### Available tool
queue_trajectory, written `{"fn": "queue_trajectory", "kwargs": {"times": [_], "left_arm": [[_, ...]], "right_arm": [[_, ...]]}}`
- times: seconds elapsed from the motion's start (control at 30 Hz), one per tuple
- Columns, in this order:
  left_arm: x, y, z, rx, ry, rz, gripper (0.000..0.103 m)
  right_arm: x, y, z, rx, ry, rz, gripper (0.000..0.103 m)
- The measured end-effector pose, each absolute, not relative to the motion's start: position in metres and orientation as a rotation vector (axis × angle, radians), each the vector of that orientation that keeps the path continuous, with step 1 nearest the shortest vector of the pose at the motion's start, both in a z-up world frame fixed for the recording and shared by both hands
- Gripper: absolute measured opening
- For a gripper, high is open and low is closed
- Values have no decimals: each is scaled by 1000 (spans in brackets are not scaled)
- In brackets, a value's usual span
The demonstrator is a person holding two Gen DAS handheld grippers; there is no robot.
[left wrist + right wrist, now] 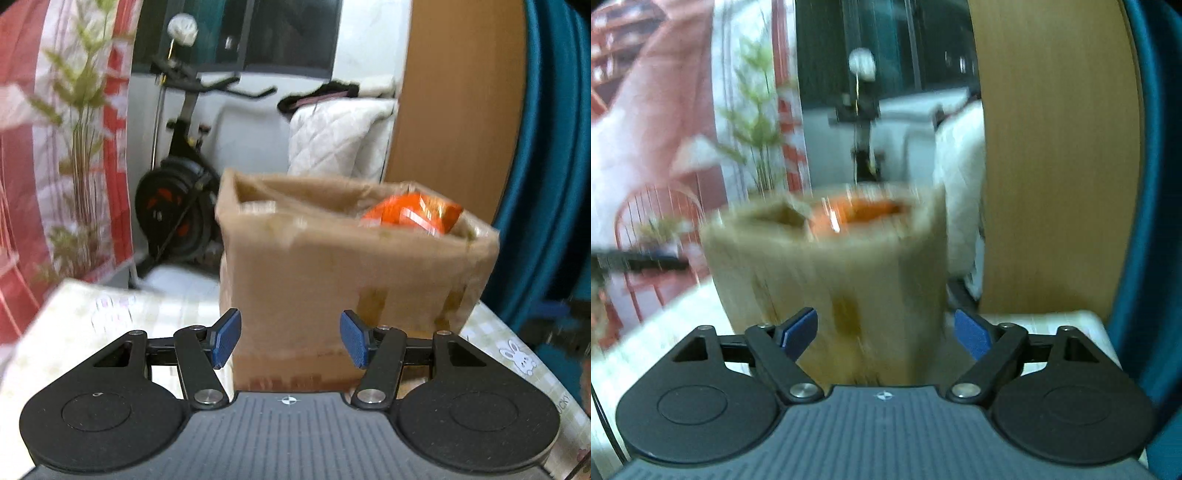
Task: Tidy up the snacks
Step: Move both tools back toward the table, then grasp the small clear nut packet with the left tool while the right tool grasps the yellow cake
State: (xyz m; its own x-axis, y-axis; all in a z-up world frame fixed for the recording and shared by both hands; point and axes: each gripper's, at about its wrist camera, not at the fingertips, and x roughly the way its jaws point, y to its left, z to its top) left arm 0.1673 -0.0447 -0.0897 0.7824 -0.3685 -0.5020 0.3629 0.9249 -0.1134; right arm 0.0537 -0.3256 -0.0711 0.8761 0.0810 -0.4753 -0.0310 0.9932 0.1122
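Behind both gaping hand-held grippers (290,339) (885,335), cardboard box (332,277) nears table edge (517,354).

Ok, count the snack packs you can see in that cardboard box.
1: an orange snack pack pokes above the rim at the right end of the cardboard box. The box's walls hide whatever lies lower, so more may be inside.

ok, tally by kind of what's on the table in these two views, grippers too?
Cardboard box: 1
Orange snack bag, in the box: 1
Grippers: 2, left gripper and right gripper, both open and empty
Total: 4
The rest of the box's inside is hidden, so there may be more snacks.
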Motion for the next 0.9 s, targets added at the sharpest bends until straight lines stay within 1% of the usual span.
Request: {"fn": "queue_trajectory", "kwargs": {"times": [0.07,0.17,0.3,0.37,0.5,0.57,0.6,0.67,0.7,0.77,0.9], "left_arm": [[166,-48,-101,-13,573,-401,61],[164,-55,-116,3,602,-417,61],[163,-62,-125,20,627,-438,60],[162,-62,-127,21,634,-448,60],[161,-65,-133,34,641,-457,59],[161,-64,-136,31,649,-457,59],[161,-65,-137,30,651,-457,59],[162,-64,-140,32,658,-462,59],[161,-64,-142,35,661,-465,59],[161,-64,-147,44,666,-476,59],[159,-63,-158,80,675,-497,59]], "right_arm": [[51,-330,-96,68,590,69,78],[51,-332,-129,18,719,101,77],[56,-326,-171,-115,890,167,74],[59,-326,-181,-109,926,183,73],[64,-331,-186,-71,920,177,72],[63,-331,-188,-53,921,185,63],[61,-331,-189,-50,920,187,62],[59,-328,-190,-63,903,181,53],[58,-328,-190,-61,896,183,51],[57,-326,-193,-52,886,176,38],[52,-318,-194,-13,851,147,36]]}}
